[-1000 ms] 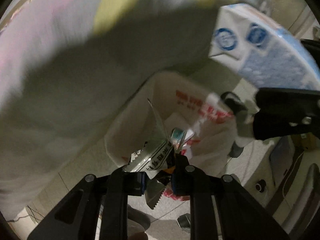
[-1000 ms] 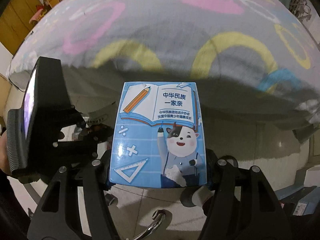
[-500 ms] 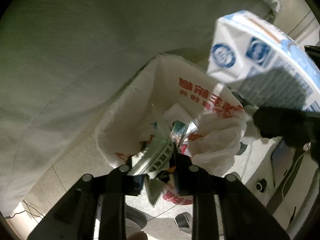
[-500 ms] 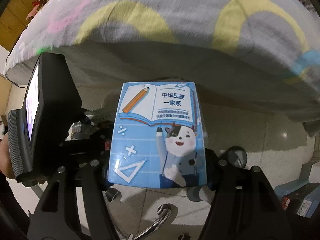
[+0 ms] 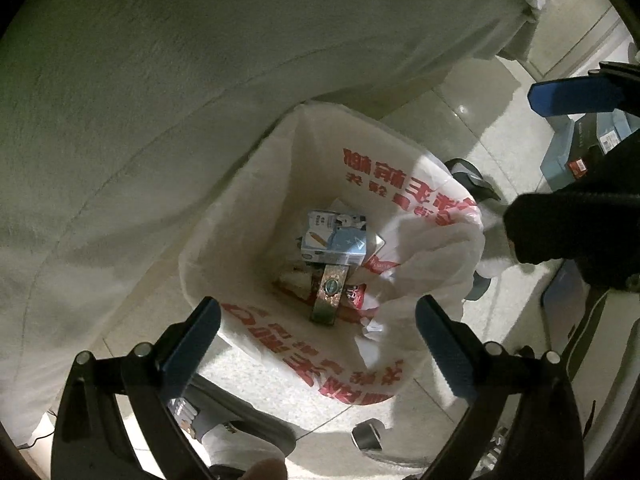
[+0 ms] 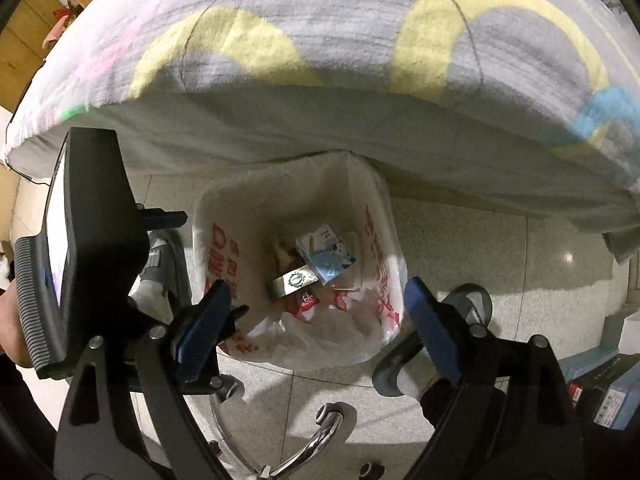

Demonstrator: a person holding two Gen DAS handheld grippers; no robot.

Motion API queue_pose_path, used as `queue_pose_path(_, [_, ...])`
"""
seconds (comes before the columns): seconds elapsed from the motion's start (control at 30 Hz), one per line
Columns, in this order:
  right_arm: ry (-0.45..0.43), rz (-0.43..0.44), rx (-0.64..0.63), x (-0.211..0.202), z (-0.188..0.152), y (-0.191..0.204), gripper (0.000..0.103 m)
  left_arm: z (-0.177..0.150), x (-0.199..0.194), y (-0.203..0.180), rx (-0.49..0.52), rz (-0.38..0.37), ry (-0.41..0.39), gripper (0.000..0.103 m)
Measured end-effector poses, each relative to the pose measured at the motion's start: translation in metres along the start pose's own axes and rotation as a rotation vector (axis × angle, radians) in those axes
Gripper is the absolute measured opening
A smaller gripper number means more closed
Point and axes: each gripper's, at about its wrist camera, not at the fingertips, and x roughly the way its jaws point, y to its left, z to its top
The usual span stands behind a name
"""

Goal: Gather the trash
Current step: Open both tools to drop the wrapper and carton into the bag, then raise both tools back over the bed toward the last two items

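The trash now lies at the bottom of the white bag-lined bin (image 5: 280, 184): the blue milk carton (image 5: 334, 240) rests on top of the heap, tilted, with the long metallic wrapper (image 5: 329, 294) just beside and partly under it, its long axis running from the carton toward the near rim in the left wrist view. In the right wrist view the same carton (image 6: 326, 254) and wrapper (image 6: 292, 282) sit in the middle of the bin (image 6: 372, 216), with other scraps and a red-printed packet under them. Both pieces lie straight below the two tools, well apart from any finger. The left gripper (image 5: 318, 330) hangs over the near rim with its jaws just having spread to their widest and nothing between them; the right gripper (image 6: 316, 312) likewise points down into the bin, its jaws also just having opened, wide and empty. So both drops look finished, and the relation that matters for the coming move is that no trash is left within reach here: whatever remains to be collected must lie away from the bin, probably up on the patterned bed cover (image 6: 320, 40) that overhangs the far rim. Neither hand looks clearly nearer to it, both standing side by side over the bin, so both must rise clear of the bag's loose edge before going for more.
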Motion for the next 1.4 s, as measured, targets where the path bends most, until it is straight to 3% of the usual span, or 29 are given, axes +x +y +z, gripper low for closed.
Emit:
queue_pose_path(0.63, [-0.013,0.013,0.01,-0.016,0.0,0.001,0.086,-0.006,-0.001,-0.007,0.058,-0.013,0.004,0.095])
queue_pose_path(0.87, [-0.003,-0.032,-0.01,-0.036,-0.016,-0.001,0.086,-0.004,-0.015,-0.014,0.079,-0.005,-0.026,0.095])
queue_pose_path(1.13, [-0.053,-0.046,0.053,-0.082,-0.049,-0.004,0.086,0.004,-0.059,-0.021,0.093,0.009,-0.15,0.095])
queue_pose_path(1.4, [-0.204,-0.033,0.108,-0.157,-0.062,-0.007,0.087,0.013,-0.115,-0.028,0.097,-0.031,-0.286,0.095])
